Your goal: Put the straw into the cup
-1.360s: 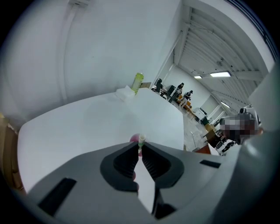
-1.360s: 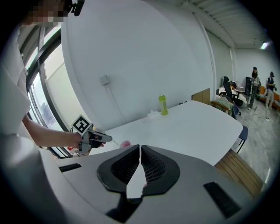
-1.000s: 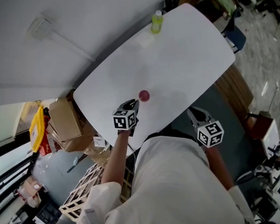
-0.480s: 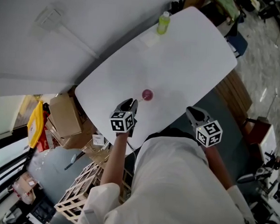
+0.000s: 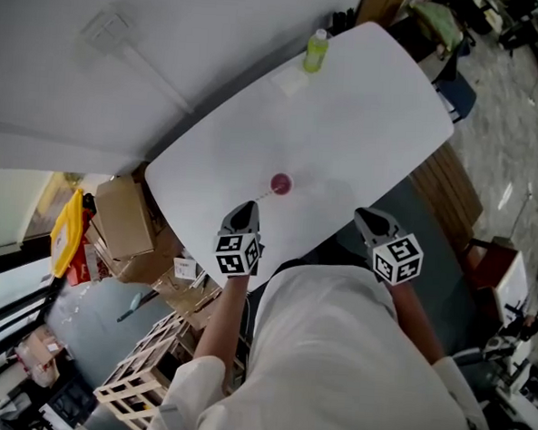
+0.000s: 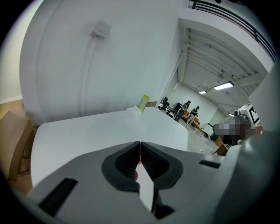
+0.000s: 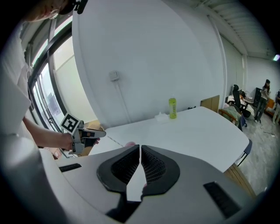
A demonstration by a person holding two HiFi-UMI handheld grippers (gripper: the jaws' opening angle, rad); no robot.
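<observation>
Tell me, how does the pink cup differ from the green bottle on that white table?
Colour: the pink cup is rosy, while the green bottle is yellow-green with a pale cap.
Shape: the cup is low and round; the bottle is tall and slim.
Place: the cup sits near the person's edge of the table; the bottle stands at the far edge.
Both rest on the same white table.

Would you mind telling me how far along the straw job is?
Seemingly done: a thin straw leans from the pink cup on the table. In hand: nothing; left gripper and right gripper are shut, empty. Left: apparently nothing.
</observation>
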